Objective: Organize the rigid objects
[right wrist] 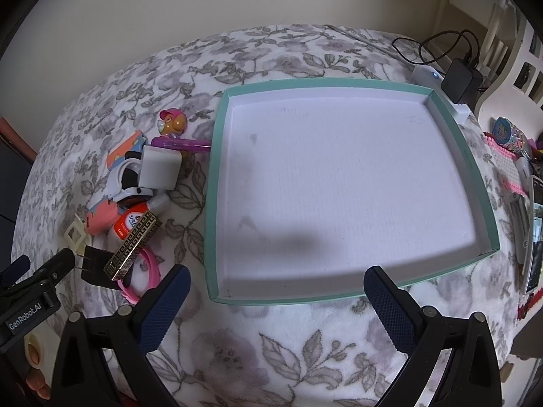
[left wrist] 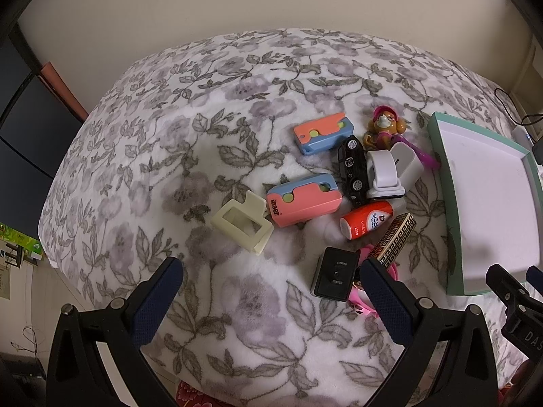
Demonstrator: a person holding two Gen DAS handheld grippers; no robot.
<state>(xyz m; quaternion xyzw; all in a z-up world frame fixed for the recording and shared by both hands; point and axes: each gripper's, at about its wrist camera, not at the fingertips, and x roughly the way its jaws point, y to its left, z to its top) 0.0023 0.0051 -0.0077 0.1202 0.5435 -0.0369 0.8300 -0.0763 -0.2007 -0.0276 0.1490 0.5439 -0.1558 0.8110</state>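
A pile of small objects lies on the floral blanket: two pink-and-blue cases (left wrist: 303, 201) (left wrist: 322, 132), a cream hair clip (left wrist: 242, 224), a black toy car (left wrist: 353, 169), a white charger (left wrist: 390, 173), a red bottle (left wrist: 368, 220), a gold-patterned box (left wrist: 397, 237), a black plug (left wrist: 336, 273), a pink band (right wrist: 149, 276) and a dog figure (left wrist: 383, 125). The teal-rimmed white tray (right wrist: 217, 203) holds nothing. My left gripper (left wrist: 271, 288) hangs open above the blanket near the plug. My right gripper (right wrist: 276, 288) stands open over the tray's near edge.
A purple pen (right wrist: 180, 144) lies against the tray's left wall. A black adapter with cables (right wrist: 461, 79) and a white device (right wrist: 437, 84) sit behind the tray. Trinkets and a phone (right wrist: 534, 234) crowd the right edge. The blanket drops off at the left.
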